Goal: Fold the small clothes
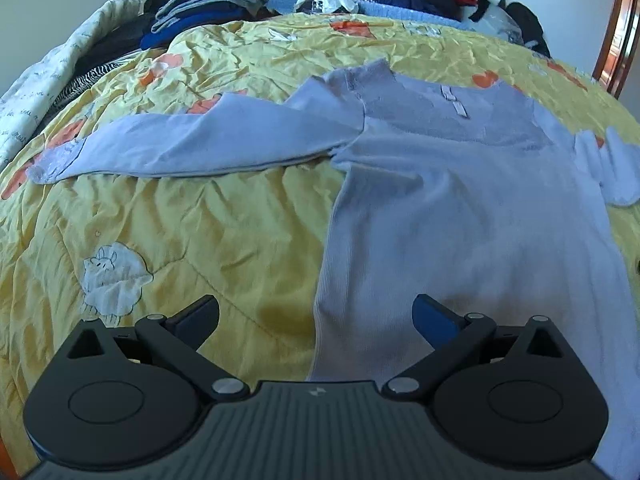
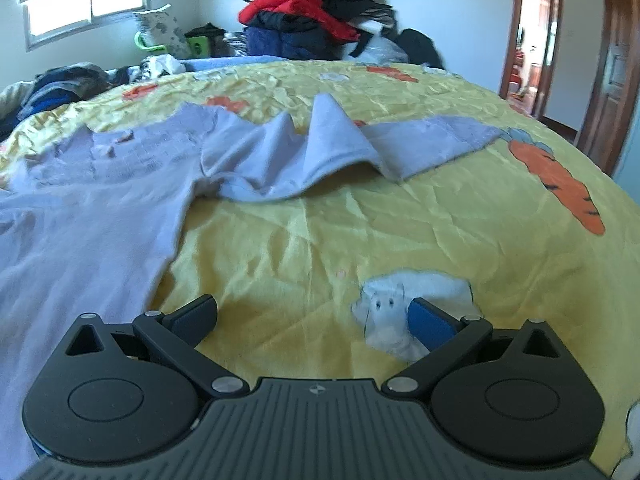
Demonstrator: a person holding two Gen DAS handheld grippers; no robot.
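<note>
A pale lilac long-sleeved cotton top (image 1: 440, 200) lay unfolded, hem between the spread left gripper (image 1: 316, 316) jaws; the right gripper (image 2: 314, 316), likewise spread, held nothing; sleeve grasps seemed needed next.

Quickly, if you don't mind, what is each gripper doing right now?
Left gripper: open, holding nothing, over the shirt edge.
Right gripper: open, holding nothing, over the quilt.

Sunlit window (image 2: 86, 4), pale walls, open wooden door (image 2: 614, 76) at rt.
</note>
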